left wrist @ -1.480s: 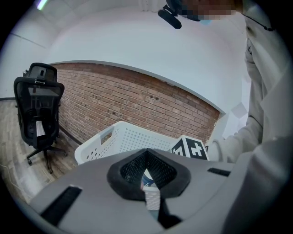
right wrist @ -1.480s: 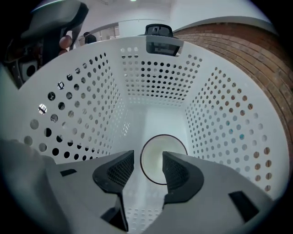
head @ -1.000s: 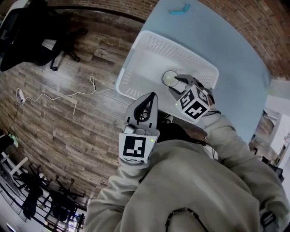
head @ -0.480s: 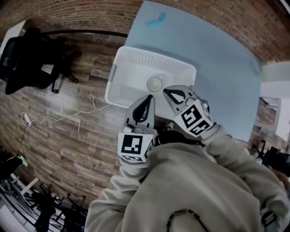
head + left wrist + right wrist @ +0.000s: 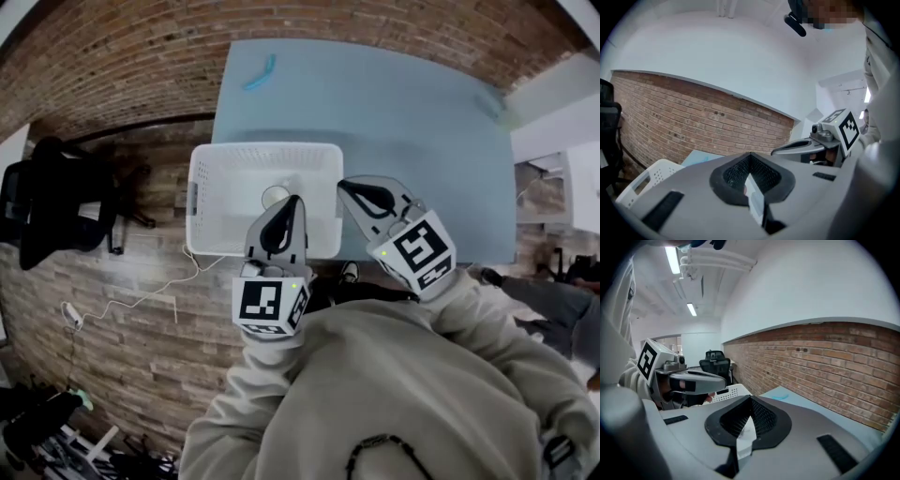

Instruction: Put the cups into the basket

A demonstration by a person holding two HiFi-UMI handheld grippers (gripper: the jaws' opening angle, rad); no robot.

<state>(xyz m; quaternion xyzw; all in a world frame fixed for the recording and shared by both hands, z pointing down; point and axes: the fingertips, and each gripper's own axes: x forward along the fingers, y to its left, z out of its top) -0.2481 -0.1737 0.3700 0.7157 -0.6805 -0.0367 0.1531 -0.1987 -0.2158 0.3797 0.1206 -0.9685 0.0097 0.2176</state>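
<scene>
No legible text or numbers.

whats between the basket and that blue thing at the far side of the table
Nothing. In the head view only bare table lies between the basket and the blue thing.

I am holding my left claw (image 5: 750, 157) with its jaws pressed together, pointing toward a brick wall (image 5: 693, 122). The white basket (image 5: 649, 180) is showing low at left, the blue bench (image 5: 701, 158) just behind it, and my right claw (image 5: 790, 148) at right.
</scene>
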